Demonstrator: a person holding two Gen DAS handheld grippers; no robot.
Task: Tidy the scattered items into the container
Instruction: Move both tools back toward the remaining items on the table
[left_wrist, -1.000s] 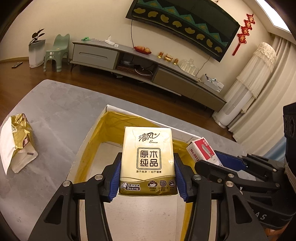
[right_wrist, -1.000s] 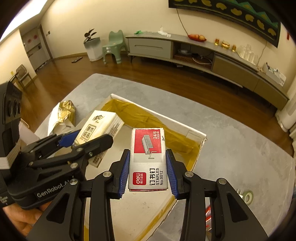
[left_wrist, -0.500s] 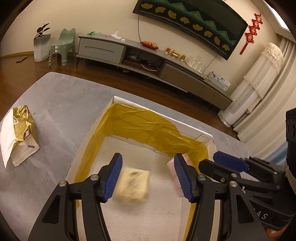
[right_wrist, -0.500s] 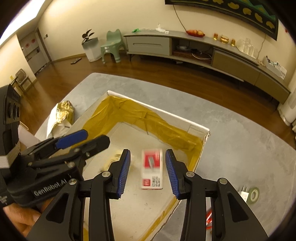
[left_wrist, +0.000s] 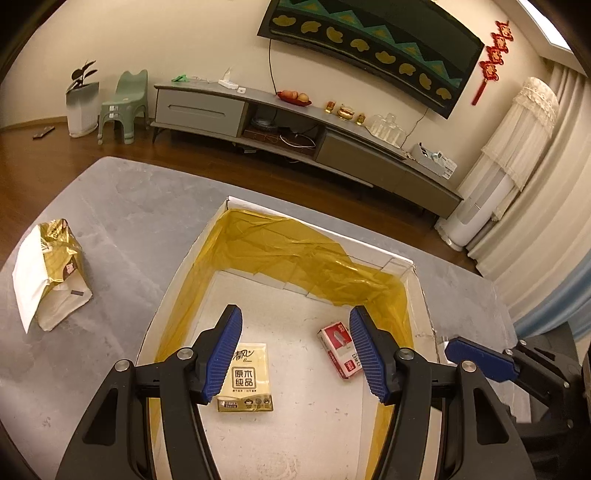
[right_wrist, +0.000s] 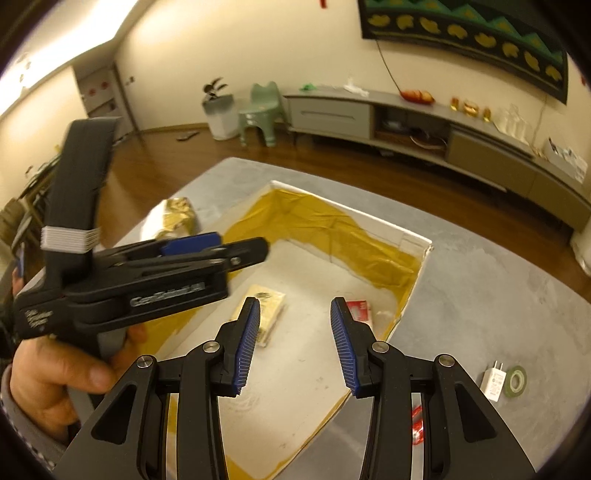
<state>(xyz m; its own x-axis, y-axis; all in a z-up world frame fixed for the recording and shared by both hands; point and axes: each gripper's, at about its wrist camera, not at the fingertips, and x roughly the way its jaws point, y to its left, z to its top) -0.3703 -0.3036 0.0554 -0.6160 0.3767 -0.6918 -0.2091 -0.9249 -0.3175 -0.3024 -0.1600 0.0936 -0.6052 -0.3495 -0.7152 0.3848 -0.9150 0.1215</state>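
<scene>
Both tools (left_wrist: 295, 350) (right_wrist: 295, 343) hang open above the box (left_wrist: 402, 260) holding tissue pack (left_wrist: 247, 376) and staples (left_wrist: 340, 349).

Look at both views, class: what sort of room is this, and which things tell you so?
Most likely a home living room: a long low media cabinet stands under a wall-mounted screen, a small green stool sits on the wood floor, and curtains hang at the right.

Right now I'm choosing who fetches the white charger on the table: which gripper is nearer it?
Right. The right gripper hangs over the box's right side, the charger just beyond; the left gripper is farther left.
</scene>
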